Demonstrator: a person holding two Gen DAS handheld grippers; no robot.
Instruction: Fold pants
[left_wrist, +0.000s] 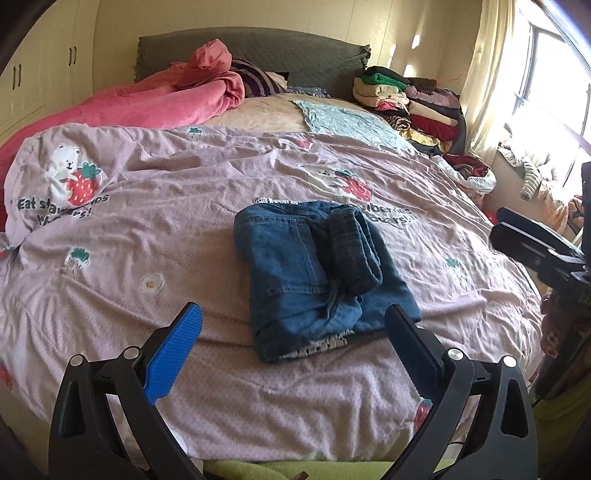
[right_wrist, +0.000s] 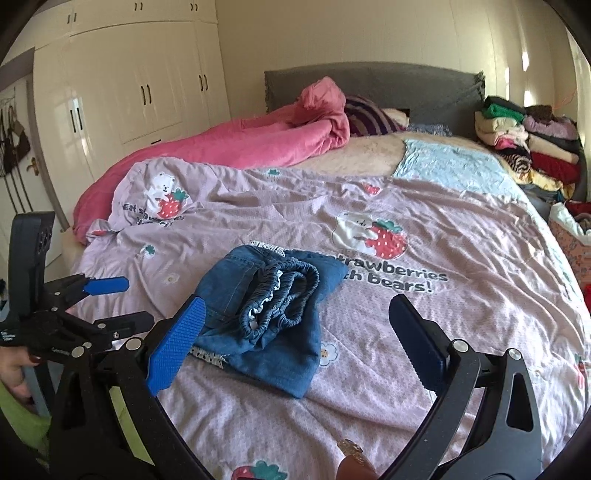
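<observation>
The pants (left_wrist: 321, 275) are folded into a chunky denim bundle sitting mid-bed on the pink quilt (left_wrist: 147, 236) with the bear-and-strawberry print; the elastic waistband (right_wrist: 280, 299) is bunched on top, and a bit of patterned lining peeks out at the near and far edges. My left tool (left_wrist: 293, 332) hovers just in front of the bundle with its jaws wide apart, nothing between them; one blue pad (left_wrist: 173, 354) on the left, the other finger just beside the bundle's near right corner. My right tool (right_wrist: 295, 325) is also spread open and empty, over the bundle's near edge from the other side; from the left camera you can see it off at the right edge of the bed (left_wrist: 539, 247). In the right view my left tool (right_wrist: 107, 302) shows at the left, with my hand (right_wrist: 14, 369) gripping it. Further back: a pink blanket (right_wrist: 236, 144), grey headboard (right_wrist: 388, 88), a stack of folded clothes (right_wrist: 524, 144), wardrobe (right_wrist: 140, 81).
</observation>
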